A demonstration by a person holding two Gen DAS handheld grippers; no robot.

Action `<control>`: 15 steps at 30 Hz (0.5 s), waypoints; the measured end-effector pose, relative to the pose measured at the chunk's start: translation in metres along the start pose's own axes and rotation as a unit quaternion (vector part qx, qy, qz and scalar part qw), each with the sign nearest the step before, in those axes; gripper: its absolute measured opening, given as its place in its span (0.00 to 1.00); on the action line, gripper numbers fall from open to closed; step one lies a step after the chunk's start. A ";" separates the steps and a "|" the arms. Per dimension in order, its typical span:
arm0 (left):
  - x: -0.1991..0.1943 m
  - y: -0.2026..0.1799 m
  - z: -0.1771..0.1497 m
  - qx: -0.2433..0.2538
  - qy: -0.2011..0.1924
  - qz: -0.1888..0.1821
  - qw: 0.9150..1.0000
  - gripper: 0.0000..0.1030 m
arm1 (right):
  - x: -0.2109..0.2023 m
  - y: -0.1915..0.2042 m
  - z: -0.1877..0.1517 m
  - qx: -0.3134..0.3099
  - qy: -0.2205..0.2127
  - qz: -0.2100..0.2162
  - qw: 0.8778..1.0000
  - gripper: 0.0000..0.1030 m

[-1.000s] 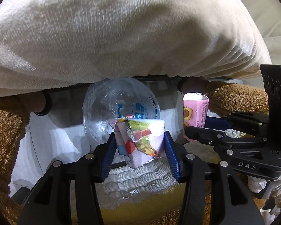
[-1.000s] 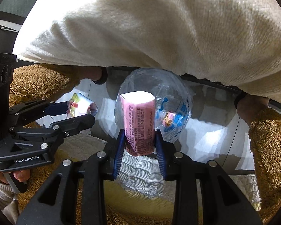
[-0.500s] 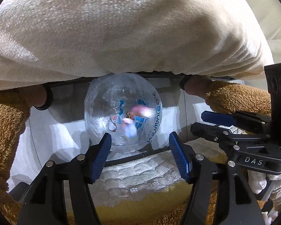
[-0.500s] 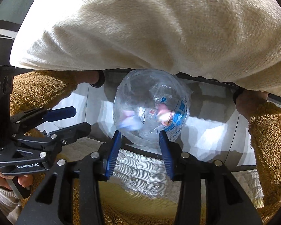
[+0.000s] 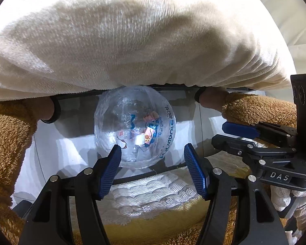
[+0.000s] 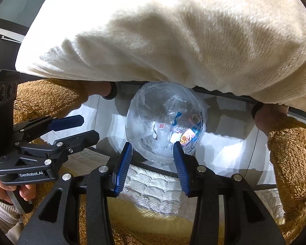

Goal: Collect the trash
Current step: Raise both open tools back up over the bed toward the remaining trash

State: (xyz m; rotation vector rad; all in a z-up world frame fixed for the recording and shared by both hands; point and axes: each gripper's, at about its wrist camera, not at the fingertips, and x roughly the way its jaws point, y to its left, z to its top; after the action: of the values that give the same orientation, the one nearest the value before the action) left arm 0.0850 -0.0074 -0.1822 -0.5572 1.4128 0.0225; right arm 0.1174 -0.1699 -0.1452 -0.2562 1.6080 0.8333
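A clear plastic trash bag gapes below both grippers. Small bits of trash lie at its bottom, among them a pink carton and a colourful wrapper. My left gripper hangs open over the bag's near rim with nothing between its blue pads. My right gripper is open too, narrower, and likewise empty. Each shows from the side in the other's view: the right gripper at the right edge, the left gripper at the left, its handle held by a hand.
A cream fleece cloth overhangs the far side of the bag. Brown fluffy fabric flanks it left and right. A white quilted cloth with a lace edge lies under the grippers, and pale floor surrounds the bag.
Both grippers have opened and let go: the wrapper from the left and the pink carton from the right dropped into the bag, where they now lie. Neither hand has shifted noticeably.
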 end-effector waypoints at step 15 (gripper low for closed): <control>-0.074 -0.010 -0.002 0.015 -0.098 0.005 0.995 0.61 | -0.071 0.024 -0.008 -0.035 -0.089 -0.005 0.995 0.42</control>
State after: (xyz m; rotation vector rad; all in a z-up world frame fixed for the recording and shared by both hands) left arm 0.0730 0.0060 -0.1096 -0.5093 1.2237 0.0630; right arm 0.1133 -0.1775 -0.0705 -0.2322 1.4125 0.8810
